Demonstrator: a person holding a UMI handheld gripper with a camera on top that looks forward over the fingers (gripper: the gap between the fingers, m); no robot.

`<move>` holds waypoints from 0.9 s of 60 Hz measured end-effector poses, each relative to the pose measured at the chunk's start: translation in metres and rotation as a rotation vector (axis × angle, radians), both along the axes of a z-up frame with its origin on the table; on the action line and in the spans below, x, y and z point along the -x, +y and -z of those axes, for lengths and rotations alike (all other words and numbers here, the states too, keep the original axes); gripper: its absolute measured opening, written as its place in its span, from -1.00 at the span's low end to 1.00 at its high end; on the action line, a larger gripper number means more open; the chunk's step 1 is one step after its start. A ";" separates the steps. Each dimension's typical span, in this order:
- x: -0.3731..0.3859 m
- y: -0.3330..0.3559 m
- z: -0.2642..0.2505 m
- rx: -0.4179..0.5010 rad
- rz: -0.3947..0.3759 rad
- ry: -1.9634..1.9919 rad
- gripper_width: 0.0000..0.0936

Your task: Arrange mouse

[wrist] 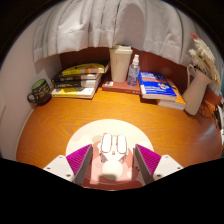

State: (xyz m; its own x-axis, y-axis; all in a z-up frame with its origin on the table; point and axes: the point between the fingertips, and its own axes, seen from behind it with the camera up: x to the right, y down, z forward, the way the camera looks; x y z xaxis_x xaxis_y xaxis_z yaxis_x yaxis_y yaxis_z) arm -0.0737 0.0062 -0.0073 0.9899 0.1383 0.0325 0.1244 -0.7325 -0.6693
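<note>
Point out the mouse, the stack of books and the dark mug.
mouse [109, 148], gripper view, top of its white shell, between the jaws
stack of books [78, 82], gripper view, cover of the top book
dark mug [39, 92], gripper view, its side wall

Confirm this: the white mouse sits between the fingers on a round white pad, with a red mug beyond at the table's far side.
Wrong on the mug: the gripper view shows it dark, not red. The mouse does sit between the fingers on the round white pad.
</note>
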 end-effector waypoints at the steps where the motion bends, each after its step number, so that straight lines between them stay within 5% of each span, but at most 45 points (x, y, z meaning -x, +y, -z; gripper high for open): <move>1: 0.001 -0.001 -0.002 0.001 -0.001 -0.001 0.84; 30: 0.010 -0.101 -0.175 -0.188 0.132 0.072 0.83; 54: 0.030 -0.172 -0.196 -0.205 0.102 0.034 0.82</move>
State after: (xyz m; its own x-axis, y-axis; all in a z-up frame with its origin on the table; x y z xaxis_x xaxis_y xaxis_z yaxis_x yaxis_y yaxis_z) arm -0.1032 -0.1654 0.1887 0.9994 0.0309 0.0156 0.0308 -0.5883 -0.8081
